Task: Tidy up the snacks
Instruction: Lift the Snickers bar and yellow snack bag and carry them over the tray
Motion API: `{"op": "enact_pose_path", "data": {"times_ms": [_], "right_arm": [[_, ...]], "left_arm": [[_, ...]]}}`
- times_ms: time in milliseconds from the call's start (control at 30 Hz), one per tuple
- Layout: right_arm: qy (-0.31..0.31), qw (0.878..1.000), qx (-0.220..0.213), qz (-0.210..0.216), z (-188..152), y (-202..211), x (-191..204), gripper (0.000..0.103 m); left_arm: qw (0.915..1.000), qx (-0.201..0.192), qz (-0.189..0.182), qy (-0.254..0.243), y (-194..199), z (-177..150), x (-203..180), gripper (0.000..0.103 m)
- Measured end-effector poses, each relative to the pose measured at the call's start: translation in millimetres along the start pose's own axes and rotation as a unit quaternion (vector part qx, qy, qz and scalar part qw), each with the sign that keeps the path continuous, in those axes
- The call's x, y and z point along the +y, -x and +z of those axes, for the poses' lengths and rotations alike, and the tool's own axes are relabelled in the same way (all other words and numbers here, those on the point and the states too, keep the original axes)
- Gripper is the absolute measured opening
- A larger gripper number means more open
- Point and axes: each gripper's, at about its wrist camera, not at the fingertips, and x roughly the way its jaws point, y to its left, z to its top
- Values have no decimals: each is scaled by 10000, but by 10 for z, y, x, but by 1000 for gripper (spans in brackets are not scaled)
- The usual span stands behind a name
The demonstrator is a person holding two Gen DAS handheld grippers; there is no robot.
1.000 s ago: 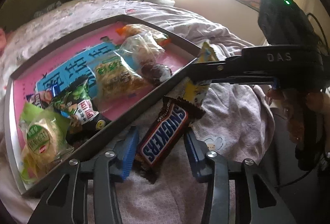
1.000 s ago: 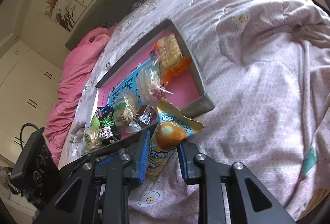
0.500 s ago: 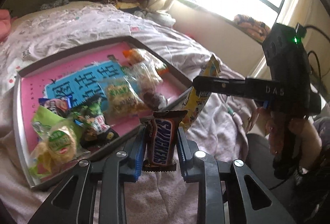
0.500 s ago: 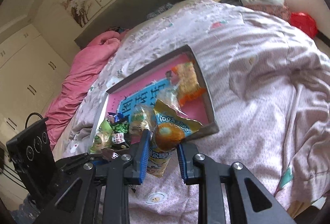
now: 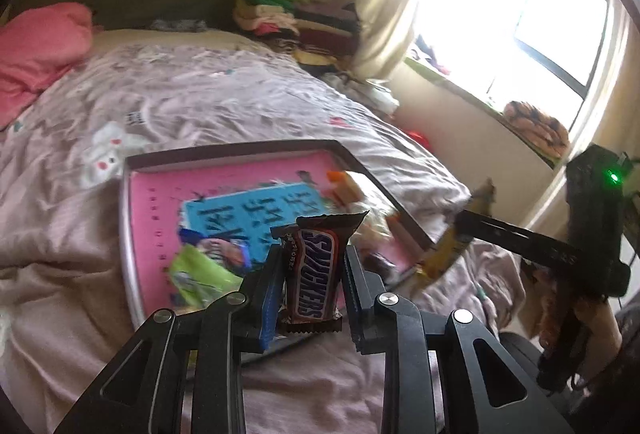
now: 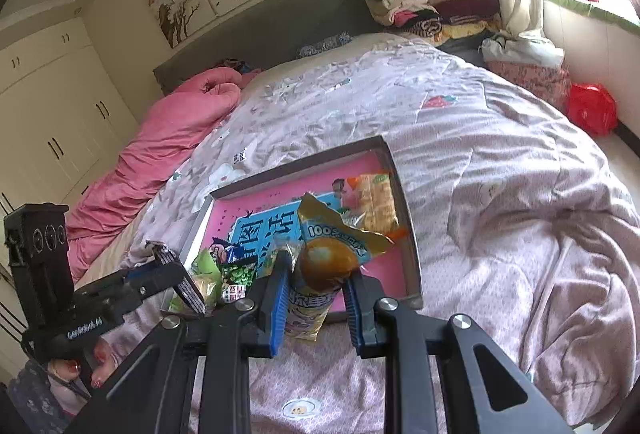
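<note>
Above the bed (image 6: pixel 500 162), left tongs (image 5: pixel 312 270) are clamping a Snickers bar (image 5: pixel 314 266) while right tongs (image 6: pixel 316 278) are pinching a yellow snack pouch (image 6: pixel 324 254), tray (image 6: pixel 412 246) at twelve o'clock.

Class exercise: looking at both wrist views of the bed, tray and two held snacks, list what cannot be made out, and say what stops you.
- Left wrist view: the small packets in the tray are motion-blurred; the Snickers bar in the left gripper hides others.
- Right wrist view: the yellow snack bag in the right gripper covers the tray's middle; its lower print is unreadable.
- Left wrist view: window glare hides outside.
</note>
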Motion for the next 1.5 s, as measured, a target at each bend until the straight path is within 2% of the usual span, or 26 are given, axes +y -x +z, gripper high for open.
{"op": "enact_pose_path", "data": {"times_ms": [300, 833, 1500], "right_arm": [[66, 9998, -119, -158, 75, -19, -4, 25], [462, 9956, -163, -801, 142, -216, -46, 25], [609, 9928, 224, -1003, 197, -679, -46, 25]], "left_arm": [[9988, -83, 219, 424, -57, 49, 292, 29], [9975, 58, 508, 493, -200, -21, 384, 29], [9948, 295, 715, 659, -321, -73, 525, 29]]}}
